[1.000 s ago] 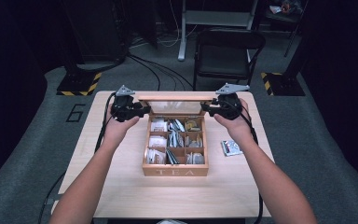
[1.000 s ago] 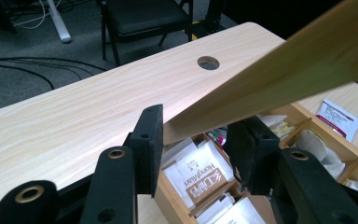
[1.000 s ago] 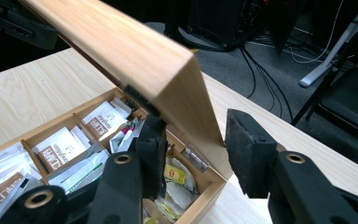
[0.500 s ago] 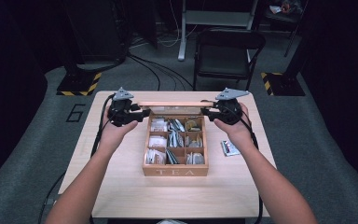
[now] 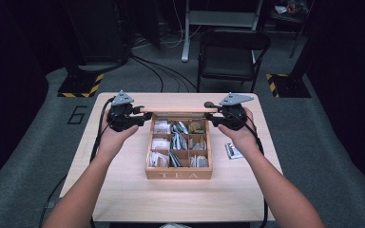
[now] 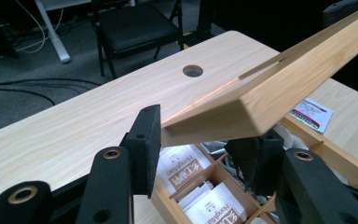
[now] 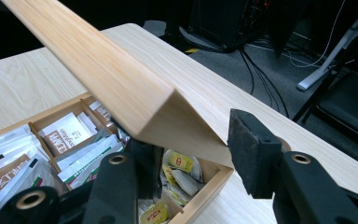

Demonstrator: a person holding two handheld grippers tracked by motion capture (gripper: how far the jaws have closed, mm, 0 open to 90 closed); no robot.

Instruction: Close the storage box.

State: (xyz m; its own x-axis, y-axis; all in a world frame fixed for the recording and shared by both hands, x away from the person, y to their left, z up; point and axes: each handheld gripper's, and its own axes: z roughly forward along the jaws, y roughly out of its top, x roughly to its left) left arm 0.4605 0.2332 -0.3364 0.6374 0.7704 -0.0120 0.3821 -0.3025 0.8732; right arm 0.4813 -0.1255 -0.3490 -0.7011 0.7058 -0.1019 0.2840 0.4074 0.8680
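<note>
An open wooden box (image 5: 178, 175) marked TEA sits mid-table, its compartments packed with tea sachets (image 5: 176, 142). Its lid (image 5: 178, 109) is lifted and tilts over the back row. My left gripper (image 5: 140, 116) holds the lid's left end. In the left gripper view the lid (image 6: 279, 93) lies between the pads of the left gripper (image 6: 200, 135), whose jaws have just been closing on it. My right gripper (image 5: 211, 114) holds the other end. There the lid (image 7: 112, 74) fills the gap of the right gripper (image 7: 191, 140), one pad hidden behind the wood.
A loose sachet (image 5: 233, 150) lies on the light wooden table (image 5: 123, 190) right of the box. A cable hole (image 6: 193, 71) pierces the tabletop near its far edge. Beyond the table stands a black folding chair (image 5: 233, 52) on grey carpet.
The lid and both grippers have come a little toward the person, so the lid now leans further over the box's back row.
</note>
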